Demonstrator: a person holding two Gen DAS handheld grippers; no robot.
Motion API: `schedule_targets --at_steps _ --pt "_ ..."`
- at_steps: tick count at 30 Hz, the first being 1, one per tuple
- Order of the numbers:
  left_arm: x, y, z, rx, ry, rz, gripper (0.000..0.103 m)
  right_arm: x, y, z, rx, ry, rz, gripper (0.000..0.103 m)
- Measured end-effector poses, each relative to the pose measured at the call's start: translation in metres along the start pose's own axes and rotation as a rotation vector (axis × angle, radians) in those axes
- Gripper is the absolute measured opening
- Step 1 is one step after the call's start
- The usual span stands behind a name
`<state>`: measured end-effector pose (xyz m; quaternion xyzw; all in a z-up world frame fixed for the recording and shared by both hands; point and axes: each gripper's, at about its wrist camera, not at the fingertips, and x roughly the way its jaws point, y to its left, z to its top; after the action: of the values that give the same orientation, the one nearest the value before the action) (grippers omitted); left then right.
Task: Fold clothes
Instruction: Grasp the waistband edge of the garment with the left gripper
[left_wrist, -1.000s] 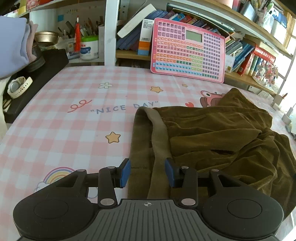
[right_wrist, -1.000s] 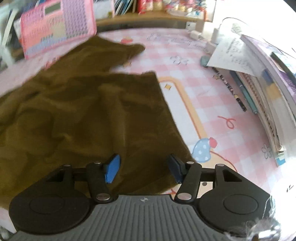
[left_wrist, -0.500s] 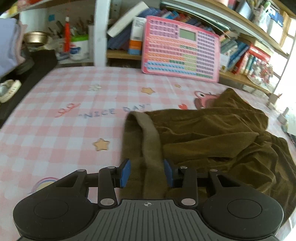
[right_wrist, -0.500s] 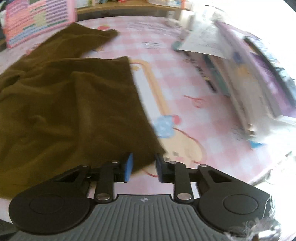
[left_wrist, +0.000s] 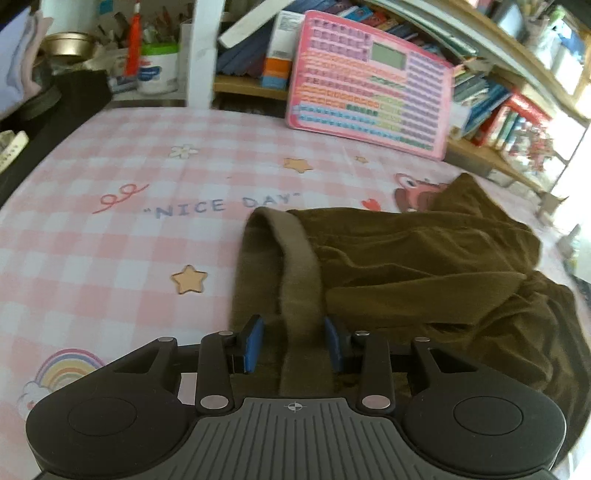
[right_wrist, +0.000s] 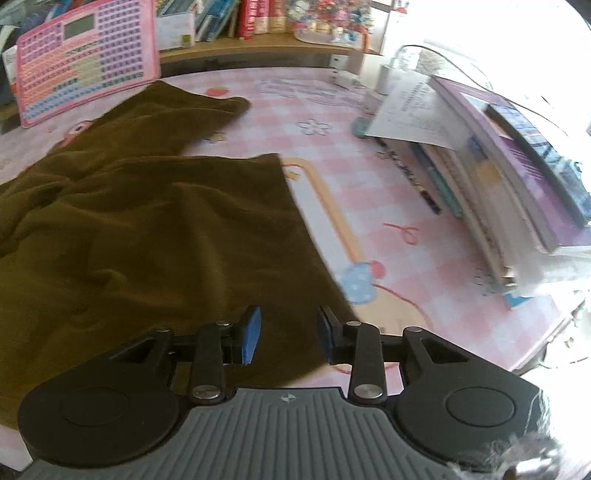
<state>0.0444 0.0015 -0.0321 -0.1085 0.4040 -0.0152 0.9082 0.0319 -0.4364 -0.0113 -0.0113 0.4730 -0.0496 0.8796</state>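
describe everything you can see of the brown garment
The brown garment is a dark olive-brown piece of soft, velvety fabric, lying rumpled with several folds on the pink checked cloth. A lighter, flatter band, which looks like a waistband, runs along one end between the fingers of the left gripper. In the right wrist view a straight hem edge leads to a corner between the fingers of the right gripper. Whether either gripper's pads press it is unclear. Its far corner reaches close to the pink board.

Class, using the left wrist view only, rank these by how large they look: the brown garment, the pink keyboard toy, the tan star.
1. brown garment
2. pink keyboard toy, though it stands farther away
3. tan star
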Motion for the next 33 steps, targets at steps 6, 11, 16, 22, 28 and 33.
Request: schedule_targets --at_steps 6,11,16,22,28,33 --pt "-0.028 -0.015 -0.003 0.094 -0.093 -0.103 0.003 0.008 0.016 -0.004 -0.032 0.033 0.029 0.035" --pt "-0.014 -0.023 -0.012 0.131 0.016 -0.135 0.008 0.013 0.019 -0.008 -0.03 0.046 0.033 0.036" --pt "-0.02 -0.009 -0.02 0.04 -0.014 -0.097 0.008 0.011 0.016 -0.01 -0.023 0.048 0.039 0.039" --pt "-0.032 0.001 -0.014 0.013 -0.067 -0.051 0.011 0.011 0.014 -0.011 -0.034 0.044 0.041 0.042" --pt "-0.022 0.005 -0.02 -0.002 -0.028 -0.032 0.011 0.012 0.019 -0.009 -0.074 0.045 0.034 0.042" --pt "-0.012 0.0 -0.022 0.001 -0.021 -0.051 0.021 0.013 0.019 -0.009 -0.081 0.045 0.034 0.042"
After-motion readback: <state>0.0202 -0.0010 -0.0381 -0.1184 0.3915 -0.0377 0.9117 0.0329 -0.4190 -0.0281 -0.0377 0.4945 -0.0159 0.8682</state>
